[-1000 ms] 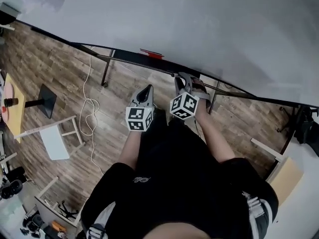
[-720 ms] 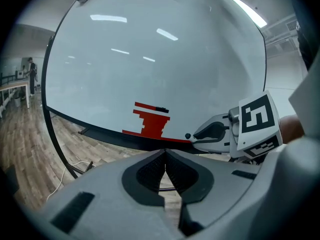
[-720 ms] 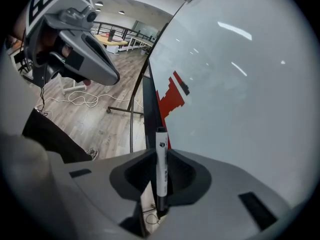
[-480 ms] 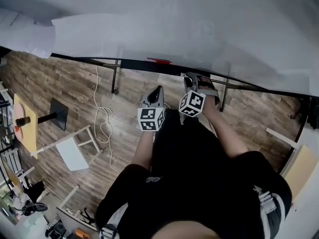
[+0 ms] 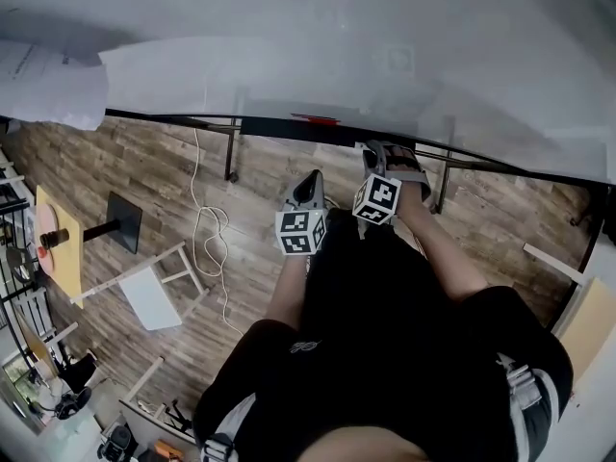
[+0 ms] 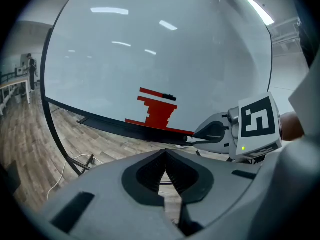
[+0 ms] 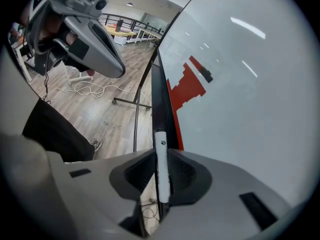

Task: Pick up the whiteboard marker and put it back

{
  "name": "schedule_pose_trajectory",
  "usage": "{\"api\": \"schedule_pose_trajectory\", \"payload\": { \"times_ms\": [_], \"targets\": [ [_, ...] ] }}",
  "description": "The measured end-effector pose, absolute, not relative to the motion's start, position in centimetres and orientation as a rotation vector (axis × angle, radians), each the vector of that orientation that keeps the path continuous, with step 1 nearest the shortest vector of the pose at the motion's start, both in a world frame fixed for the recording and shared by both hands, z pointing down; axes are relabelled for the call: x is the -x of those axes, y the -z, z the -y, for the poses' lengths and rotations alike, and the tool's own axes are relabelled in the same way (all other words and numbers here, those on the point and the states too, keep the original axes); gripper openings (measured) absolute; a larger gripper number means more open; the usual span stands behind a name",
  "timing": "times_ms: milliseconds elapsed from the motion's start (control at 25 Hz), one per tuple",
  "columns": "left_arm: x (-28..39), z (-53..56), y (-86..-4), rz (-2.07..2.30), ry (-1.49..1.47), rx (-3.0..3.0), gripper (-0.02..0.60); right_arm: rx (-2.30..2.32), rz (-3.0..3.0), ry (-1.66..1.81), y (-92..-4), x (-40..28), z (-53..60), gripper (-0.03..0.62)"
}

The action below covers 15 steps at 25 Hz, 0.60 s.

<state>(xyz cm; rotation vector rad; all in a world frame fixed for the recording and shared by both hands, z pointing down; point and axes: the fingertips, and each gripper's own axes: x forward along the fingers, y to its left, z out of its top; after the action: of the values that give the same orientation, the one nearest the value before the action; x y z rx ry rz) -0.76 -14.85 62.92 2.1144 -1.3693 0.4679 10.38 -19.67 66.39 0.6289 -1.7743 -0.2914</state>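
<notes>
No words or numbers can be read anywhere. The marker (image 7: 161,166) has a small dark mark near its end, too small to make out. The person's black clothing (image 5: 385,354) carries a pale logo, too blurred to read. The white sheet (image 5: 48,70) at the far left shows faint print that cannot be read. One cube (image 5: 301,232) and the other cube (image 5: 377,198) carry only black-and-white square patterns, not letters or figures.
</notes>
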Motion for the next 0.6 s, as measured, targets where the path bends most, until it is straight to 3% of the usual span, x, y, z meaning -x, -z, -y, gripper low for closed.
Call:
{"api": "schedule_pose_trajectory", "payload": {
  "times_ms": [600],
  "targets": [
    [1.04,14.83,-62.24,1.432,-0.473,-2.093,0.006,-0.588,1.800,0.260,-66.91,-10.28,19.69,0.061]
  ]
}}
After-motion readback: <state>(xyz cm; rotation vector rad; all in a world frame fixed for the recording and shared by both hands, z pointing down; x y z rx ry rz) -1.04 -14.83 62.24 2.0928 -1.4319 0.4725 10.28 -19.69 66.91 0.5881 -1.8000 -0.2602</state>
